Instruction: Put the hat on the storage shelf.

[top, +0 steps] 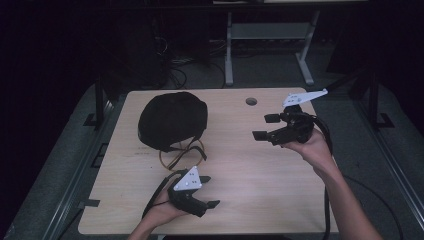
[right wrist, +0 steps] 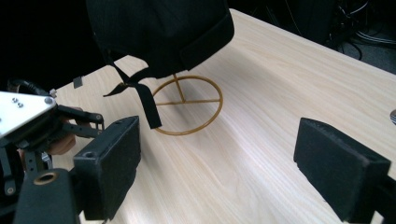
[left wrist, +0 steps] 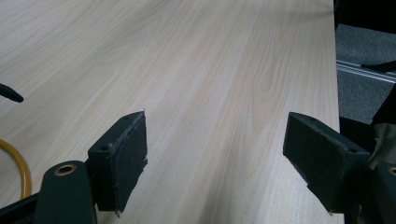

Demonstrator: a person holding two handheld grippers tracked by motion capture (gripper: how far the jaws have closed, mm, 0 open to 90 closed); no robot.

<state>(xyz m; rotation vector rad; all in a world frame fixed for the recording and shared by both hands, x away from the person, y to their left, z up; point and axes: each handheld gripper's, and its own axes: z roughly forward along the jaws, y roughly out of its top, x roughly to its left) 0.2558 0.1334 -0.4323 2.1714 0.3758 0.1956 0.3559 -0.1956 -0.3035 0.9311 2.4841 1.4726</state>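
A black cap (top: pixel 172 119) sits on a gold wire stand (top: pixel 182 156) at the table's left middle. In the right gripper view the cap (right wrist: pixel 159 28) hangs over the stand's ring base (right wrist: pixel 187 105), and a black strap (right wrist: pixel 144 100) dangles onto the ring. My left gripper (top: pixel 210 191) is near the front edge, just in front of the stand, open and empty. Its jaws frame bare wood in the left gripper view (left wrist: pixel 219 154). My right gripper (top: pixel 265 126) is held above the table's right side, open, pointing left toward the cap (right wrist: pixel 217 168).
The light wooden table (top: pixel 235 170) has a round cable hole (top: pixel 251 101) near its far edge. A grey desk frame (top: pixel 265 32) and cables stand on the dark floor behind. The gold ring's edge (left wrist: pixel 18 163) shows beside the left jaw.
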